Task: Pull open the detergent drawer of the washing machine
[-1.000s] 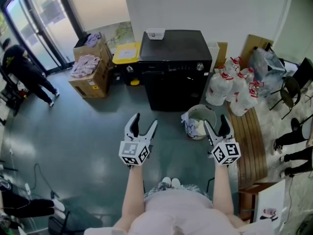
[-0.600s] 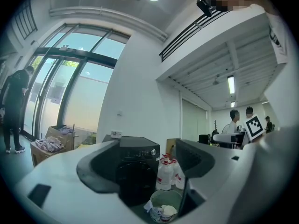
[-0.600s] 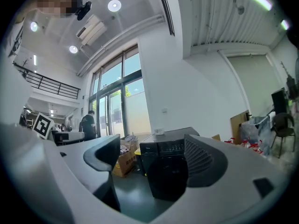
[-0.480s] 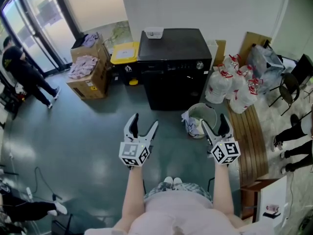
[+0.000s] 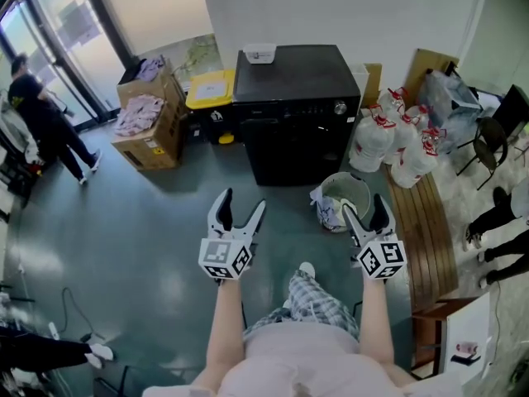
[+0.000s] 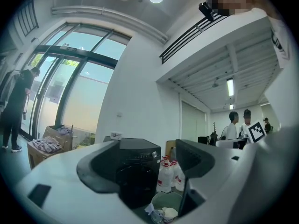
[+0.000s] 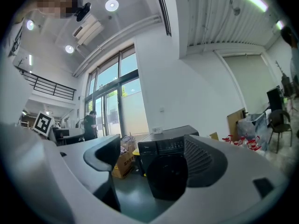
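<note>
Your left gripper [image 5: 244, 202] and right gripper [image 5: 364, 204] have just been opening and now stand spread wide, nothing between the jaws. Your leg [image 5: 314, 300] has swung forward toward the washing machine [image 5: 293, 81], so this looks like the approach, both claws well short of its front. The detergent drawer [image 5: 261, 116] is in the machine's top front strip, left of the knob [image 5: 340, 107]; black, looks flush and shut.
</note>
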Tool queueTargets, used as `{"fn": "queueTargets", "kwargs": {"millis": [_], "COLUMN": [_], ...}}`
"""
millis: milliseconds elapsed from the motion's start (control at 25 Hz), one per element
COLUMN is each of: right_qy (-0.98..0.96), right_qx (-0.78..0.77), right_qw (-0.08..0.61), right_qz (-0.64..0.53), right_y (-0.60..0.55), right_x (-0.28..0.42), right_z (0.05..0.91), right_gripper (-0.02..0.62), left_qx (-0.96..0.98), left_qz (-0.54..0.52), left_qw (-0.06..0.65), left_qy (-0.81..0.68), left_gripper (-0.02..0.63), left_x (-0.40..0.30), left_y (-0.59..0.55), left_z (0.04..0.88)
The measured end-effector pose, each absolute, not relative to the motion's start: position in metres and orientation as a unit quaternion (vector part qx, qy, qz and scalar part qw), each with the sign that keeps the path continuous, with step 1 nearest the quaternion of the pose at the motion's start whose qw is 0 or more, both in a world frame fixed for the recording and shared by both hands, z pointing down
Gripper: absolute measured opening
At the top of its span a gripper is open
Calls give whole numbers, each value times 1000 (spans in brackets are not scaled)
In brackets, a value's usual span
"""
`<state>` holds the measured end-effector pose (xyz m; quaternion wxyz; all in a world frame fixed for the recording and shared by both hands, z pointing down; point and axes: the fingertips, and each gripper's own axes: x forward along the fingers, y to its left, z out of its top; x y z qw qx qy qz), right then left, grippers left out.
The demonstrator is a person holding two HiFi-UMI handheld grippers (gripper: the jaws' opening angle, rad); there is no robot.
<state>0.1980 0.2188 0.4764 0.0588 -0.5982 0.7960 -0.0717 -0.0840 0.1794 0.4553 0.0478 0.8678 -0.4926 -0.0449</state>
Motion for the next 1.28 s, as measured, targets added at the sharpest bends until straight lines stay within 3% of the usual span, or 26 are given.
{"fn": "queueTargets", "kwargs": {"millis": [600,1280], "right_qy": [797,826], "right_qx": [-598,-557], "right_qw": [54,49], "right_qz": [-68,-77], "right_y": [129,-123], "right_x": [199,179], "right_z": [483,481], "right_gripper": [420,420], "left_qx": [874,858], "left_qz": [-36,-25], "left_qw": [49,26], "left_qy": [-483,-512], "left_gripper": [362,362], "left_x": [-73,-74], "left_y": [93,-132], "left_z": [472,463]}}
